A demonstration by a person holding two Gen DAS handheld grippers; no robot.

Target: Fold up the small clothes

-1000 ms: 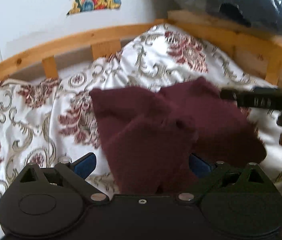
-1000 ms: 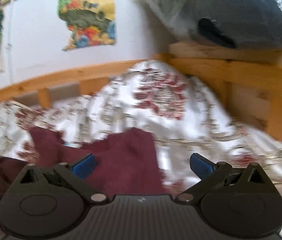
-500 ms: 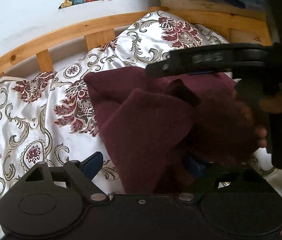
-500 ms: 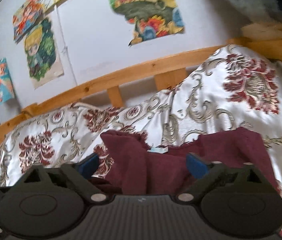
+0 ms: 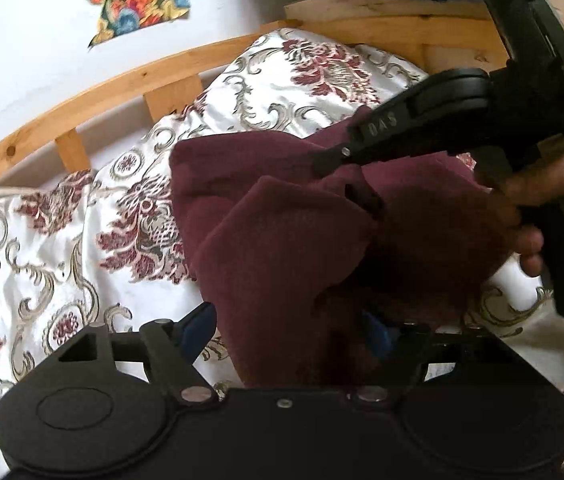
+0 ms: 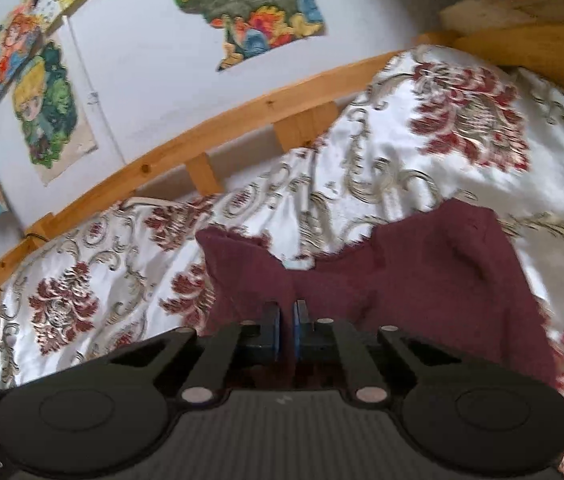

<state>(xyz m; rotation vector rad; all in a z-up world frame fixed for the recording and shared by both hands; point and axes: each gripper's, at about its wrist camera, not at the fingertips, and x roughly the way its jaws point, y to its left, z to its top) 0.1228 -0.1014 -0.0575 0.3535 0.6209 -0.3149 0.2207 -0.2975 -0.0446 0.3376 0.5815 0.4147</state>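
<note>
Maroon garment (image 6: pixel 422 280) lies rumpled, right jaws apparently clamped on it, left jaws apart.

The only lettering that can be made out is on the black plastic right gripper (image 5: pixel 366 188), seen from the left wrist view at the right of the scene. Raised characters on the side of its upper finger arm appear upside down and look like "DAS" or "SVQ"; which letters they are cannot be told for sure. The colourful torn paper posters (image 6: pixel 249 8) on the far white wall carry cartoon drawings, but no legible words.
</note>
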